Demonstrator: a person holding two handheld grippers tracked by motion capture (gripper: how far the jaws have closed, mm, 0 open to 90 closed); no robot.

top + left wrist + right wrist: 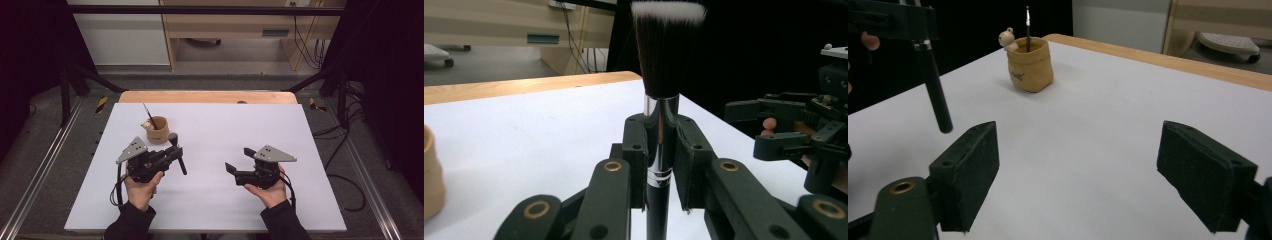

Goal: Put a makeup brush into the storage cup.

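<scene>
Nearest, the right gripper (239, 161) hovers low over the white table (225, 200), jaws spread with nothing between. Beside it, the left gripper (177, 152) pinches a makeup brush (661, 115) upright. Farther back, the tan pot (157, 129) holds a thin brush (149, 116).

both claws are matt black plastic. the left claw (176, 151) and the right claw (239, 161) each carry a grey three-cornered plate with small dark holes on top, and a black cable trails back from each. brass-ringed pivots sit in the linkage arms, small screws in the flat rectangular pads. the person wears dark long sleeves (131, 223).
</scene>
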